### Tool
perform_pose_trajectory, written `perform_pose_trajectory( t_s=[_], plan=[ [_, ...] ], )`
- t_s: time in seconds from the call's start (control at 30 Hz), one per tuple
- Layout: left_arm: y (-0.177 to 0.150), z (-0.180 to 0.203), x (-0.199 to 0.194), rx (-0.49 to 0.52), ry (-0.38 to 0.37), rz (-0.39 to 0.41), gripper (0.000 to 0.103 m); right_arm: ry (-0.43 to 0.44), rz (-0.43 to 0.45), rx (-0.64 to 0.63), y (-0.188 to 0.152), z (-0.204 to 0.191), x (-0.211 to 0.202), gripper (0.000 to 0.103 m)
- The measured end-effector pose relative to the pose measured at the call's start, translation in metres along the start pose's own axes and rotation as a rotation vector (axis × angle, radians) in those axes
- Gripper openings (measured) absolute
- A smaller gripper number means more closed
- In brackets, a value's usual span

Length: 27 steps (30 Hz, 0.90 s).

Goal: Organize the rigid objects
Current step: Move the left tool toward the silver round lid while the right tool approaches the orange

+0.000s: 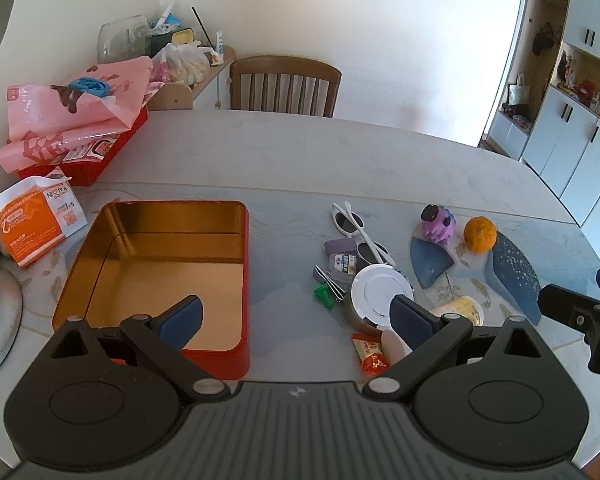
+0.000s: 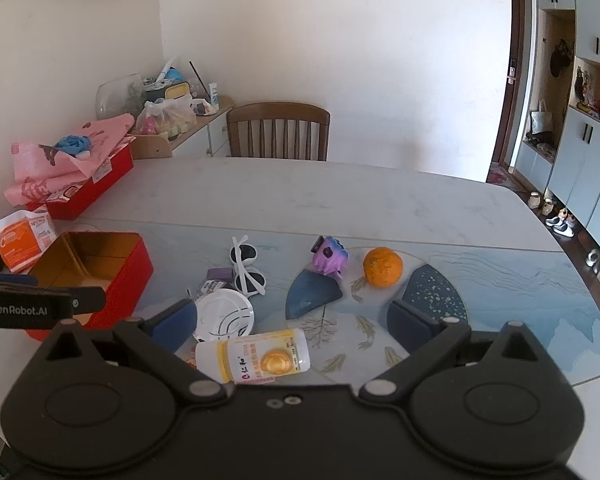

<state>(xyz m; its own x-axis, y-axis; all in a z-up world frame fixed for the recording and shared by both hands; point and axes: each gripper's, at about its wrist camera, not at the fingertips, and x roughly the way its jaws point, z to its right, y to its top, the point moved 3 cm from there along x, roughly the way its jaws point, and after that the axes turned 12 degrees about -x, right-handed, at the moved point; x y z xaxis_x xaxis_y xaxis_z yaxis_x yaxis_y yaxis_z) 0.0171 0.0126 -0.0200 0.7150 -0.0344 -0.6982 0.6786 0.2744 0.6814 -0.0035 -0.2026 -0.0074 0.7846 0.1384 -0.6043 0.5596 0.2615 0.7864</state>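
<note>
A red tin box [image 1: 236, 352] with a gold inside stands open and empty at the left; it also shows in the right wrist view [image 2: 136, 268]. A cluster lies to its right: white sunglasses [image 1: 358, 228], a white-lidded jar [image 1: 380, 290], a purple toy [image 1: 438, 224], an orange [image 1: 479, 234], a yellow bottle on its side [image 2: 256, 356]. My left gripper [image 1: 296, 316] is open above the table between box and jar. My right gripper [image 2: 292, 320] is open above the yellow bottle.
A red box under pink bags [image 1: 76, 120] sits at the far left, an orange packet [image 1: 32, 220] beside it. A wooden chair [image 1: 286, 84] stands behind the table. A snack wrapper [image 1: 370, 354] and small green piece [image 1: 324, 294] lie near the jar.
</note>
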Motion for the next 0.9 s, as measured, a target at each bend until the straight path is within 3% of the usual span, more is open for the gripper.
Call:
perform_pose_trajectory(
  t_s=[0.7,0.9],
  plan=[
    [0.002,0.025,0.028,-0.036,-0.011,-0.052,0.1,0.012,-0.042,0.012,-0.008,0.038,0.029,0.099],
    [0.003,0.033,0.042,-0.04,0.042,-0.05,0.1,-0.004,-0.052,0.002,-0.009,0.062,0.045,0.099]
  ],
)
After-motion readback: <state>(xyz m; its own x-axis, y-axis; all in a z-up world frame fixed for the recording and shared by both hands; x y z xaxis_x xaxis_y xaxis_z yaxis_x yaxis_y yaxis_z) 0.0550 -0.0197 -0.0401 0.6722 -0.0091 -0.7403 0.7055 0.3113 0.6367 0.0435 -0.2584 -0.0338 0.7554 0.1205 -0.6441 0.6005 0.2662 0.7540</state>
